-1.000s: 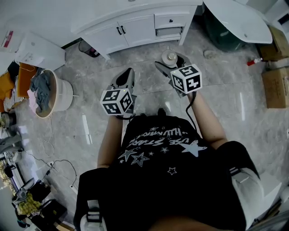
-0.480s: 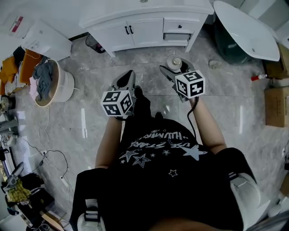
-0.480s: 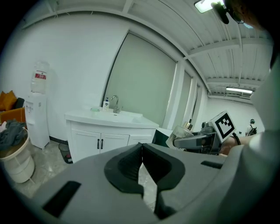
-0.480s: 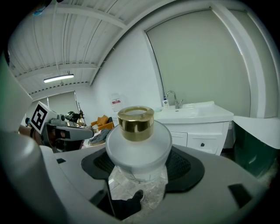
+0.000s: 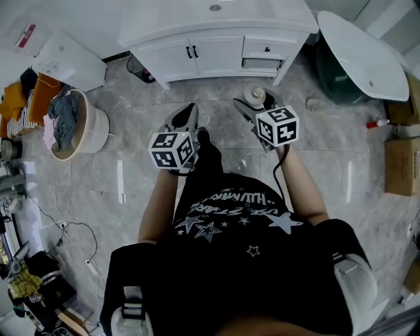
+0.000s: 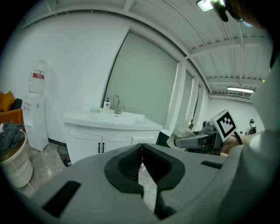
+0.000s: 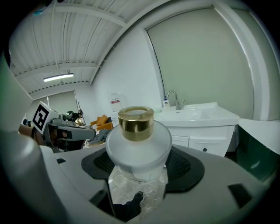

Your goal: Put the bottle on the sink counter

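Note:
A clear bottle (image 7: 138,148) with a white shoulder and a gold cap stands upright between the jaws of my right gripper (image 7: 140,168), which is shut on it. In the head view the bottle (image 5: 254,96) sits just ahead of the right gripper (image 5: 251,107), over the floor short of the white vanity. The sink counter (image 5: 216,16) with its basin and tap (image 7: 175,99) lies ahead. My left gripper (image 5: 186,118) is shut with nothing in it, its jaws touching (image 6: 141,168). The left gripper view shows the bottle (image 6: 185,132) held at the right.
The white vanity cabinet (image 5: 216,49) has two doors and drawers. A small soap bottle (image 6: 106,105) stands by the tap. A laundry basket (image 5: 72,128) with clothes sits at the left, a water dispenser (image 6: 36,109) beyond it, a white bathtub (image 5: 357,49) at the right, cardboard boxes (image 5: 400,157) farther right.
The vanity has come closer and lower in the head view as the person stepped toward it. Both grippers keep the same pose, the right still holding the bottle.

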The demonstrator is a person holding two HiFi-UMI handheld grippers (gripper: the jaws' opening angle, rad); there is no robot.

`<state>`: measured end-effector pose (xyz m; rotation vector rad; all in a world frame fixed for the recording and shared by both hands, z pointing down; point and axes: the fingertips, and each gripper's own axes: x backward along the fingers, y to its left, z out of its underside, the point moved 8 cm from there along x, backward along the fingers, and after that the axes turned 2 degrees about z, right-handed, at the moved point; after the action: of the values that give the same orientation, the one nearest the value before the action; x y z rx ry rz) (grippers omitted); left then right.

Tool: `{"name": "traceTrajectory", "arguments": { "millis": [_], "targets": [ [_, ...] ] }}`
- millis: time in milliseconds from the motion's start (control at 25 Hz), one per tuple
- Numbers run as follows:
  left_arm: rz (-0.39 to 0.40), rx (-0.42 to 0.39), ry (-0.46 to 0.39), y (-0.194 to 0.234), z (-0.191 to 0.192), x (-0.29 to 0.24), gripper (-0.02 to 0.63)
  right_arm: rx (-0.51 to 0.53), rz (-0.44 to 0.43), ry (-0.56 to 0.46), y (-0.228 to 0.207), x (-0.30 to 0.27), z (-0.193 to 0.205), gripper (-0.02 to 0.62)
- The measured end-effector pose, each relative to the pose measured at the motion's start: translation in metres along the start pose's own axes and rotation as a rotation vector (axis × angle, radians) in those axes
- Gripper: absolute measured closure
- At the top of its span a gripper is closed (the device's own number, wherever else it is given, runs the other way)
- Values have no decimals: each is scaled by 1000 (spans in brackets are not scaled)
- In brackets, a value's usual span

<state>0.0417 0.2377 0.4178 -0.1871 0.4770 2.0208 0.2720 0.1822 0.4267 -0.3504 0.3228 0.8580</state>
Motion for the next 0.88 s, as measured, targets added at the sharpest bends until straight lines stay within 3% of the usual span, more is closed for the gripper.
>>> {"name": "traceTrajectory", "arguments": {
  "millis": [400, 880],
  "targets": [
    [18, 30, -5, 83, -35, -70, 597, 18, 13, 21, -25, -92, -42, 265],
    [19, 45, -5, 220, -106, -143, 597, 8, 42, 23, -44, -244, -129, 265]
  ]
}}
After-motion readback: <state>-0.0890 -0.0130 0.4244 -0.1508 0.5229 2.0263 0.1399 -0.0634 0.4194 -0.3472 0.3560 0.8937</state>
